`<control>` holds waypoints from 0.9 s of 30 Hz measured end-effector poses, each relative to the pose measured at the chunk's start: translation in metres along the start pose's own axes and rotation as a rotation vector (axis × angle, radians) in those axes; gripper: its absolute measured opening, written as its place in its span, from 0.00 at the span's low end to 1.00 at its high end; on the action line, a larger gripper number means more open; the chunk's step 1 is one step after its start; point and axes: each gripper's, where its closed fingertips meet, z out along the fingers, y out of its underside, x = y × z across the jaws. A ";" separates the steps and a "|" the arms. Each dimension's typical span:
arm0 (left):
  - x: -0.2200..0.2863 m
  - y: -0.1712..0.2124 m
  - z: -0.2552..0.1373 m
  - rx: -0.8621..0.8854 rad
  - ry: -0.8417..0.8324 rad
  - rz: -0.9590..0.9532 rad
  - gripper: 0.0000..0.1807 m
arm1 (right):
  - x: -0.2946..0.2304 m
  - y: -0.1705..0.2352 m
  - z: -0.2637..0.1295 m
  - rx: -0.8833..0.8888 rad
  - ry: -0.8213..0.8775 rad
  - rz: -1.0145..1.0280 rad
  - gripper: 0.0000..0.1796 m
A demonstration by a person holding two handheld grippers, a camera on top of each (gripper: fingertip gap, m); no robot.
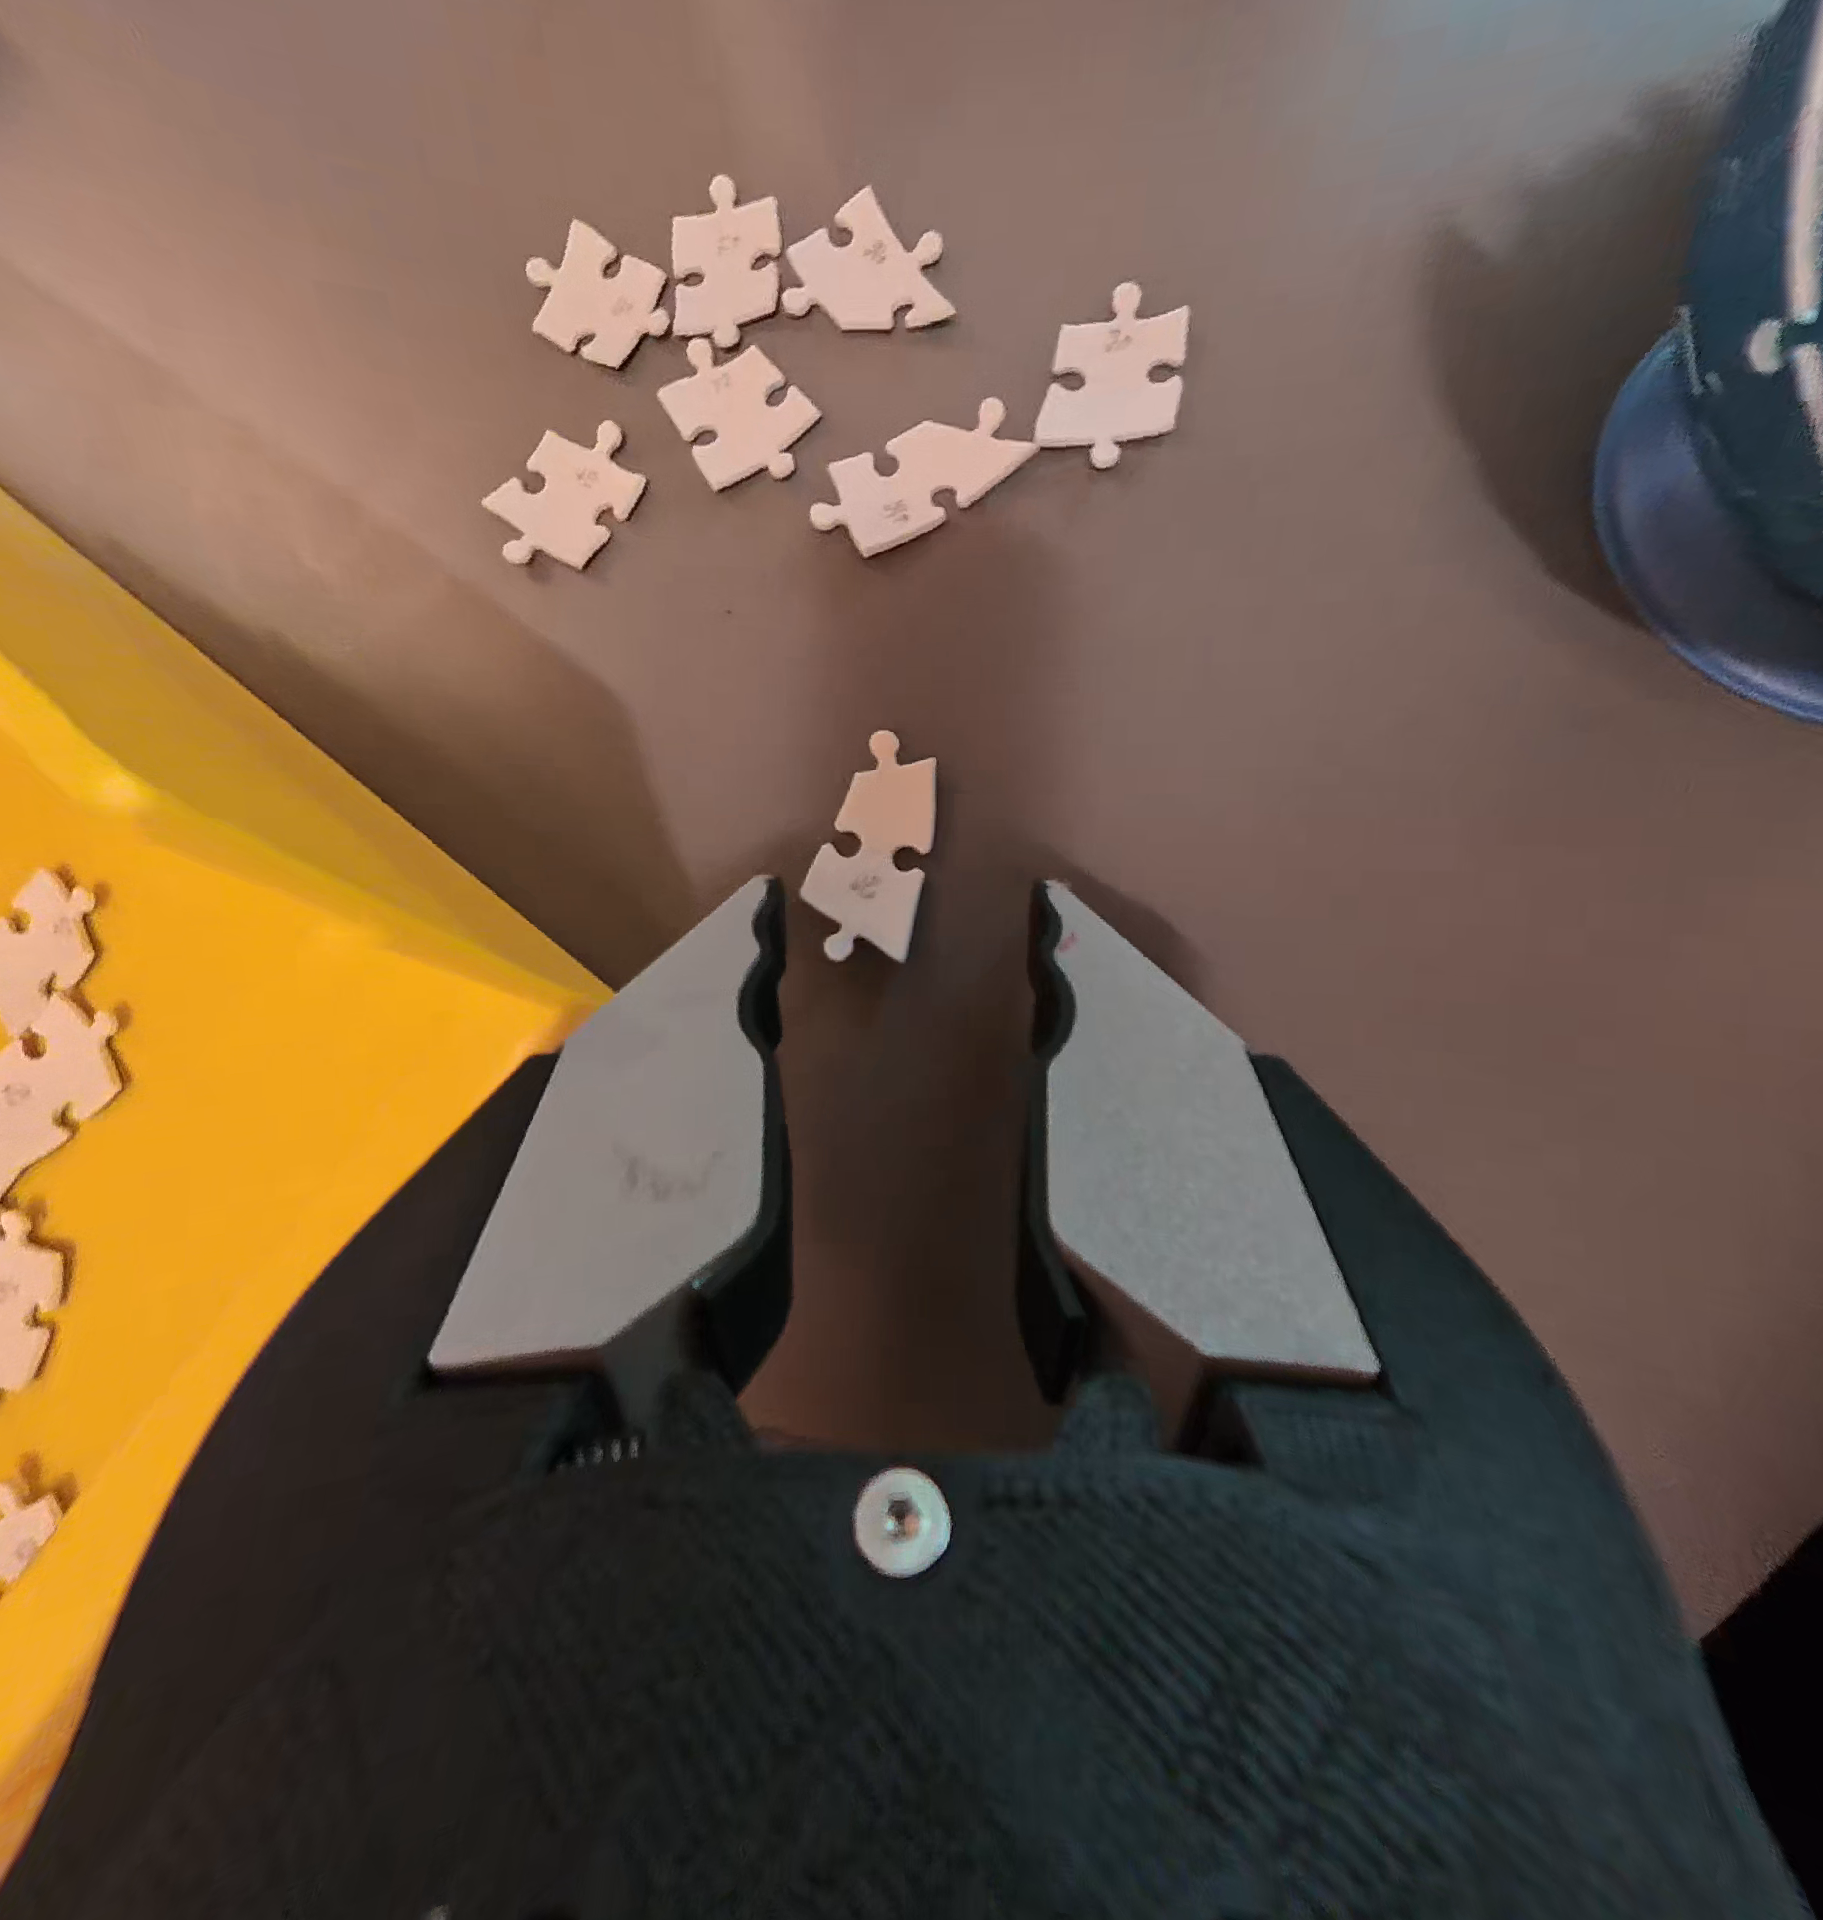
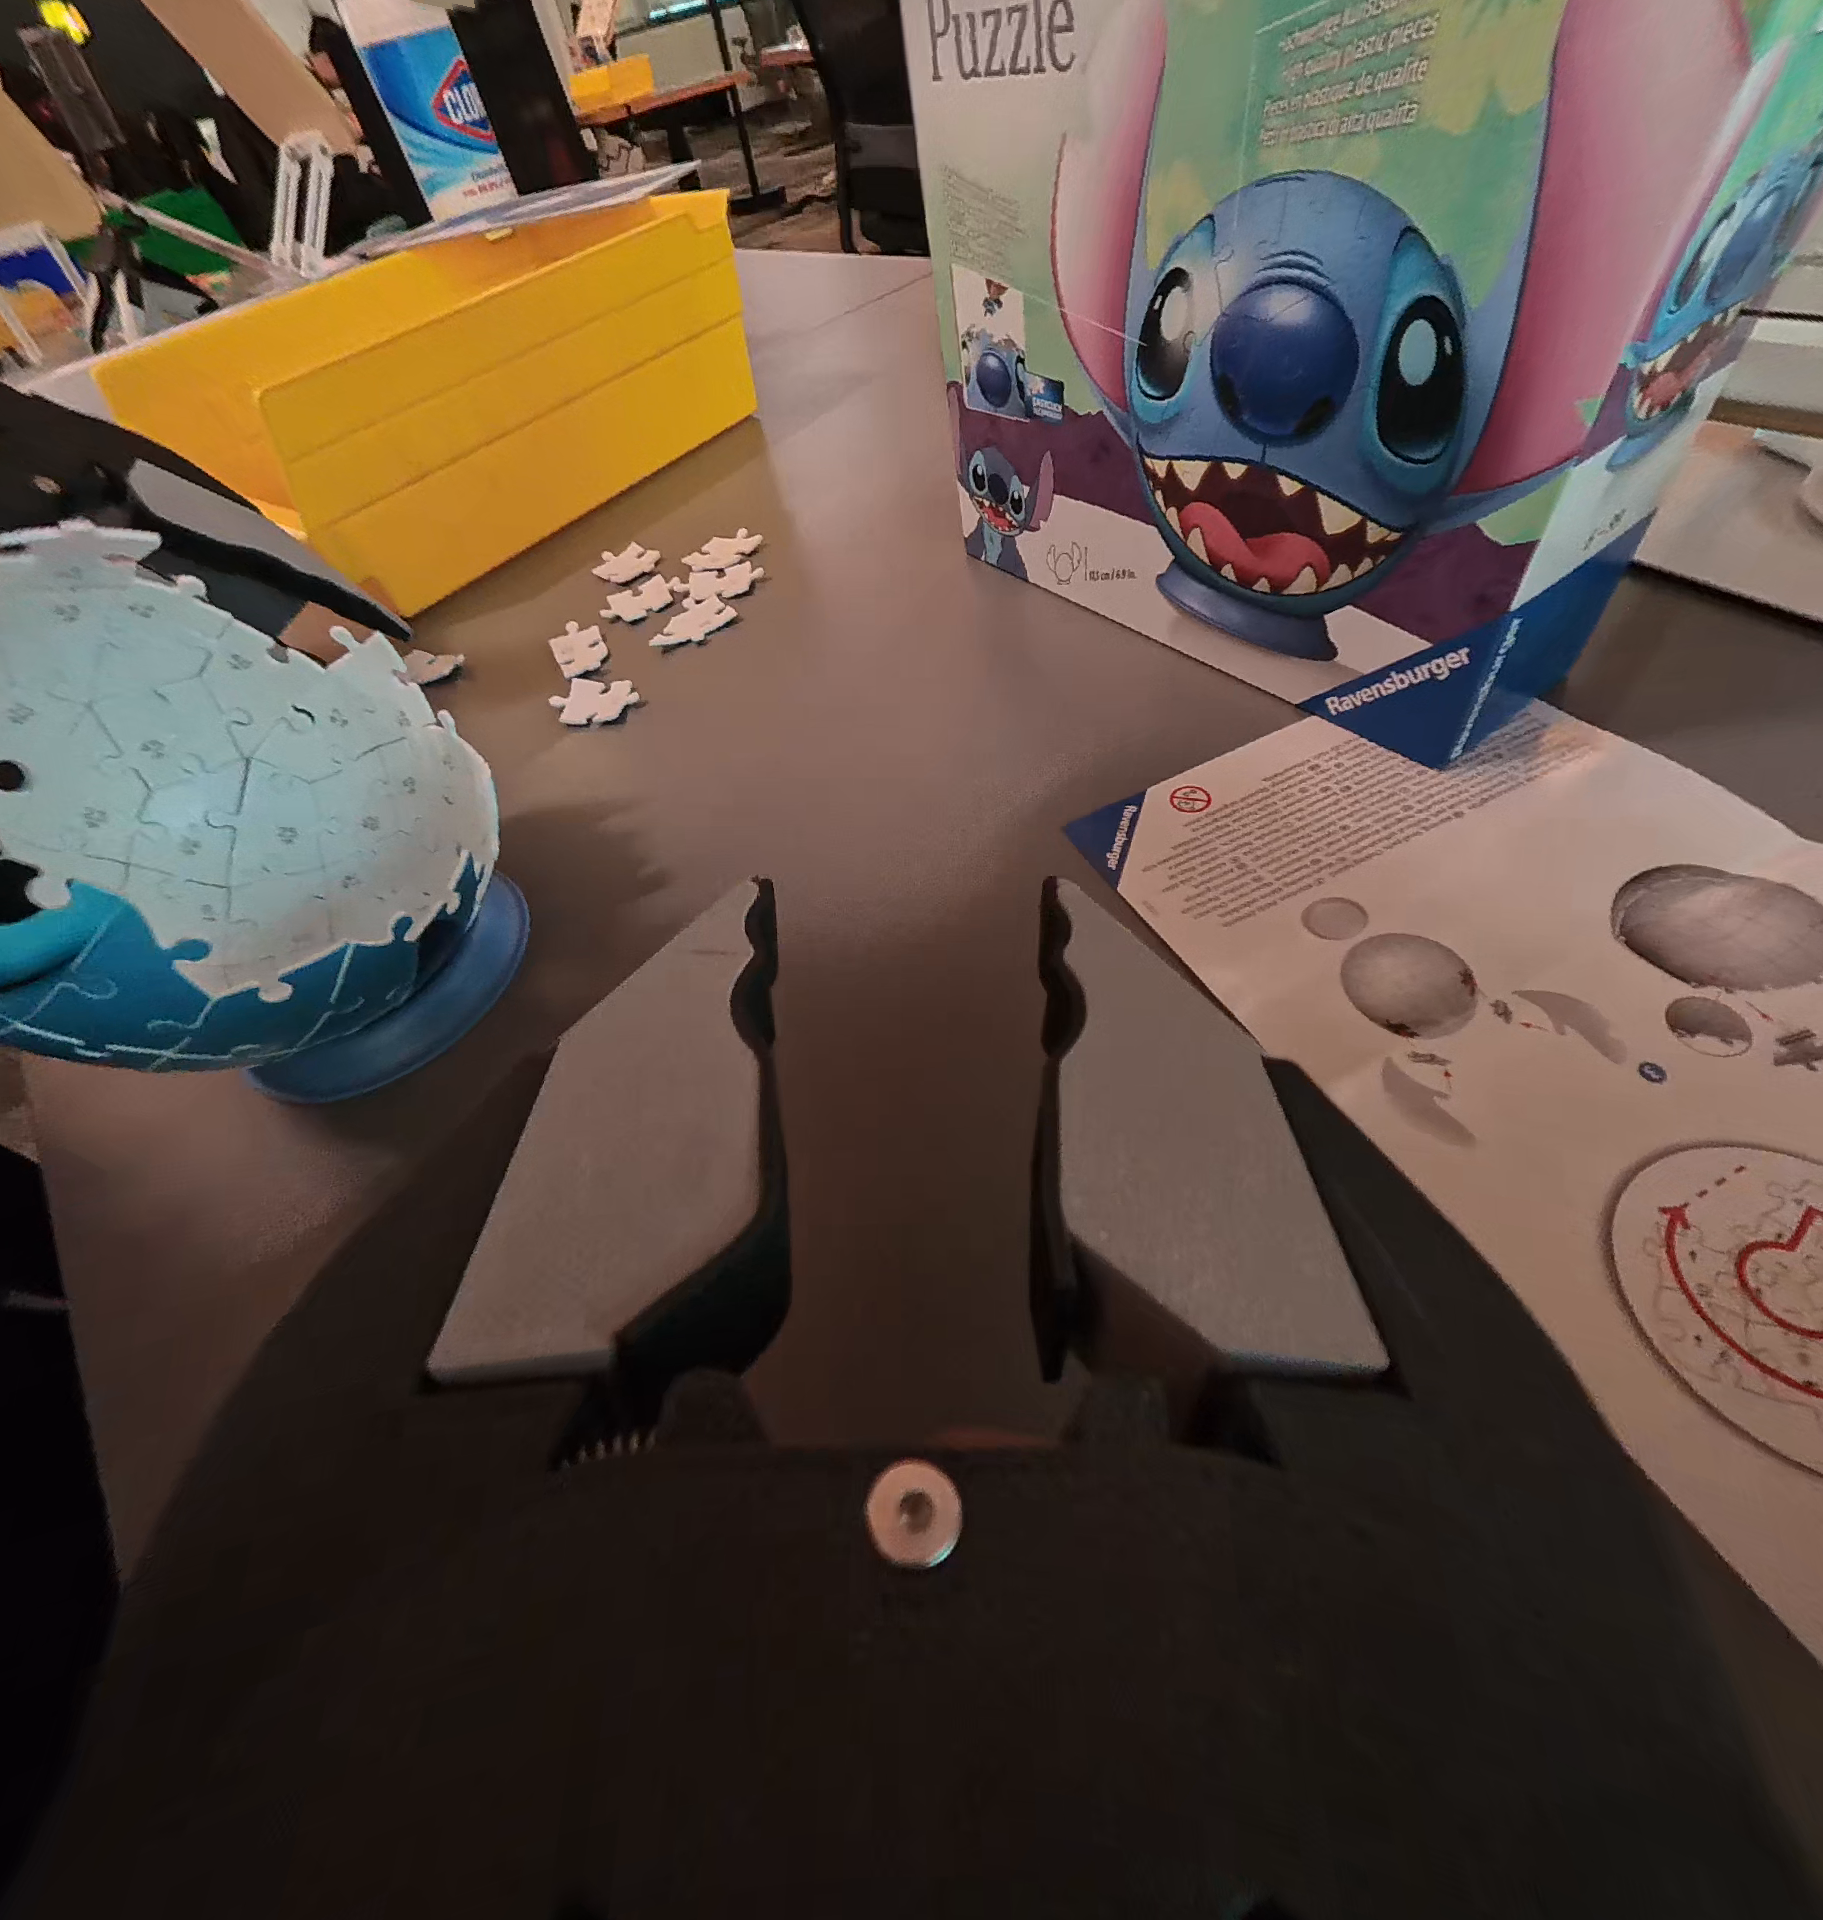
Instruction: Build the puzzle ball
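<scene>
My left gripper (image 1: pixel 907 899) is open and empty, pointing down at the brown table. A joined pair of white puzzle pieces (image 1: pixel 871 847) lies just past its fingertips, closer to the left finger. Several loose white pieces (image 1: pixel 741 410) lie farther ahead; they also show in the right wrist view (image 2: pixel 668 608). The half-built puzzle ball (image 2: pixel 211 821) rests on its blue stand (image 2: pixel 408 1023) at the left of the right wrist view, white inner side showing; its edge shows in the left wrist view (image 1: pixel 1759 416). My right gripper (image 2: pixel 907 899) is open and empty above the table.
A yellow bin (image 1: pixel 211 997) holding more pieces stands at the left, also seen in the right wrist view (image 2: pixel 491 395). The puzzle box (image 2: pixel 1302 343) stands at the back right, with an instruction sheet (image 2: pixel 1509 1039) lying in front of it.
</scene>
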 end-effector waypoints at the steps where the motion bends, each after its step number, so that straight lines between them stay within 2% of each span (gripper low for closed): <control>1: -0.002 0.000 0.000 -0.005 -0.007 -0.017 0.25 | 0.000 0.000 -0.001 0.003 -0.012 0.021 0.27; 9: -0.001 -0.002 0.006 -0.052 0.014 -0.108 0.26 | -0.007 -0.001 -0.010 0.032 -0.109 0.143 0.27; 13: 0.000 -0.003 0.008 -0.047 0.050 -0.164 0.22 | -0.013 0.000 -0.012 0.029 -0.130 0.123 0.27; 15: 0.000 -0.003 0.008 -0.041 0.047 -0.164 0.19 | -0.017 0.002 -0.012 0.019 -0.125 0.087 0.27; 16: 0.000 -0.003 0.008 -0.042 0.042 -0.160 0.11 | -0.019 0.002 -0.011 0.014 -0.122 0.068 0.27; 23: 0.005 -0.006 0.008 -0.042 0.019 -0.116 0.11 | -0.021 0.003 -0.011 0.008 -0.114 0.039 0.26; 27: 0.005 -0.017 0.004 0.018 0.001 -0.088 0.11 | -0.017 0.002 -0.011 0.019 -0.114 0.073 0.25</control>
